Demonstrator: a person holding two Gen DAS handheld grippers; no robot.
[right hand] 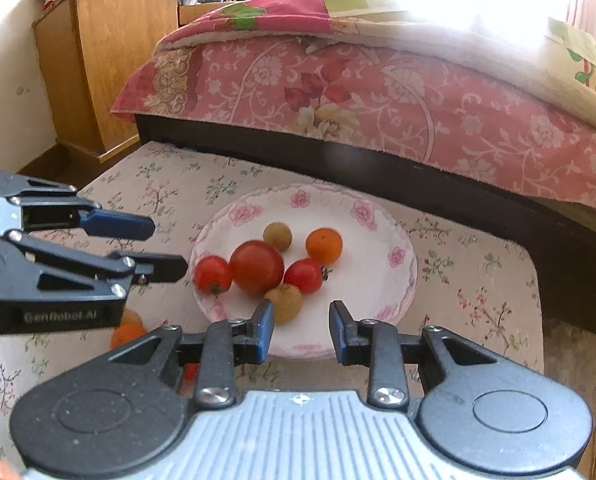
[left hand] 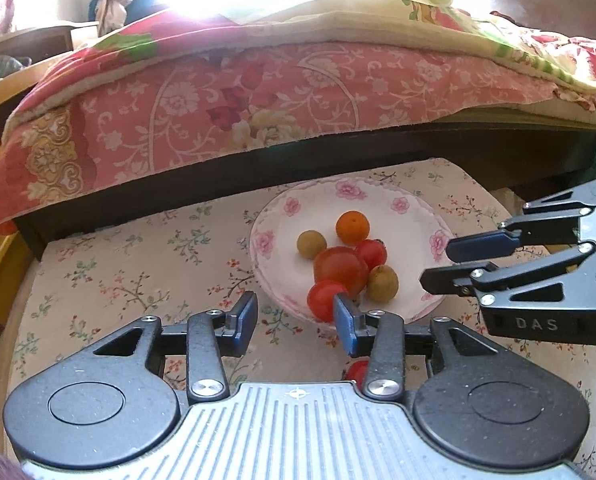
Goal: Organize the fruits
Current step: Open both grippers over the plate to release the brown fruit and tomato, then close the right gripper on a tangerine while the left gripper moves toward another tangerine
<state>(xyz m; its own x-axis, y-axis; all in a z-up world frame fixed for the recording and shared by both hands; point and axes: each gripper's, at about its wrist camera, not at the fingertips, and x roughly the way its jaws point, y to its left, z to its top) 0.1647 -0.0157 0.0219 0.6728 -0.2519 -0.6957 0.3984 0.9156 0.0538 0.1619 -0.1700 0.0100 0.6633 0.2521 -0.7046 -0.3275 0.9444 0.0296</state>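
I hold my left gripper (left hand: 295,322) at the near rim of the flowered plate (left hand: 414,216), its jaws apart with nothing between them, because the small tomato (left hand: 322,300) closest to it already lies on the plate. My right gripper (right hand: 301,330) hangs narrowed and empty over the plate's near edge. The plate holds a big tomato (right hand: 257,267), two more small ones, an orange (right hand: 324,245) and two brownish fruits, while another orange fruit (right hand: 128,330) lies off it on the floral cloth (right hand: 478,280), waiting, I judge.
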